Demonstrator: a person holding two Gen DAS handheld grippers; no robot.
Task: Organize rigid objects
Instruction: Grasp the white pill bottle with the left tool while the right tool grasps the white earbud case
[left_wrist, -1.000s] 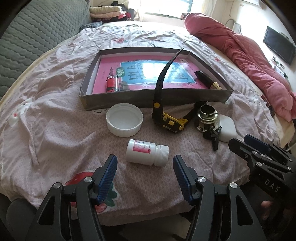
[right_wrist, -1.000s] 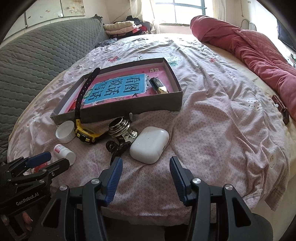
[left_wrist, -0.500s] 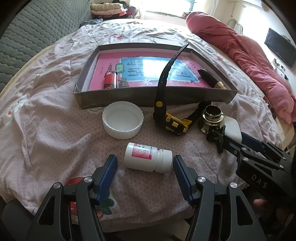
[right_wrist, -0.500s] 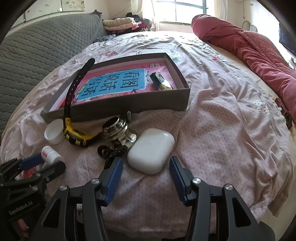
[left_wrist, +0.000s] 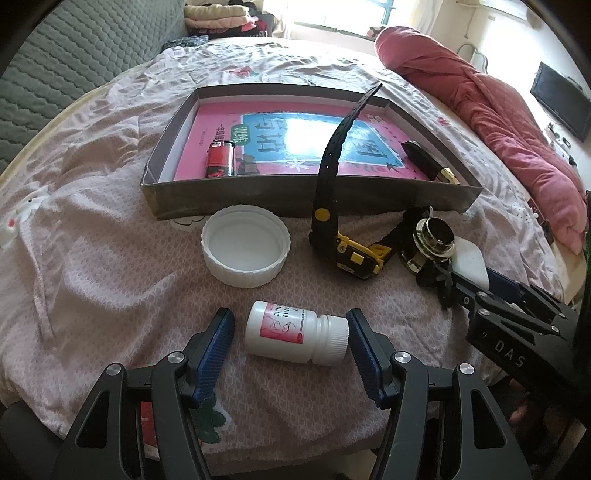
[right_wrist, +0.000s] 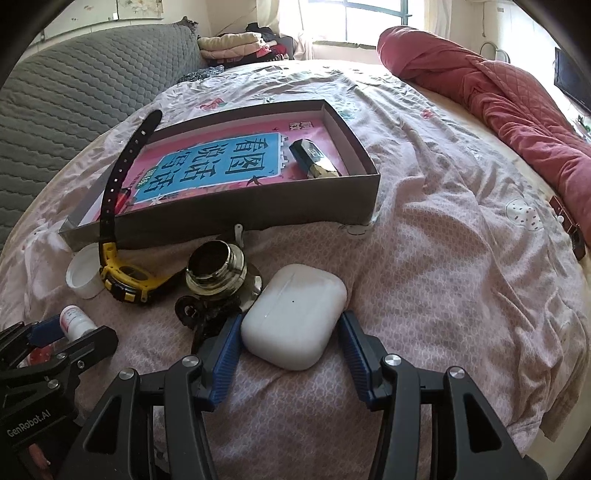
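Observation:
A white pill bottle (left_wrist: 295, 332) with a pink label lies on its side on the bed, between the open fingers of my left gripper (left_wrist: 291, 336). A white earbud case (right_wrist: 293, 315) lies between the open fingers of my right gripper (right_wrist: 288, 339). A grey shallow box (left_wrist: 295, 206) lined with a pink book holds a red lighter (left_wrist: 220, 159) and a black-gold lighter (left_wrist: 430, 162). In front of the box lie a white lid (left_wrist: 245, 250), a yellow-black watch (left_wrist: 351, 251) with its strap upright, a brass knob (left_wrist: 432, 240) and black keys (right_wrist: 201, 314).
The bed sheet (right_wrist: 443, 258) is pink and wrinkled. A rolled red quilt (right_wrist: 498, 96) lies along the right side. A grey padded headboard (right_wrist: 74, 96) stands at the left, with folded clothes (right_wrist: 236, 44) behind. The bed's front edge is just under both grippers.
Both grippers have moved forward and down. The pill bottle now lies between the left fingers and the earbud case between the right fingers. Both stay open.

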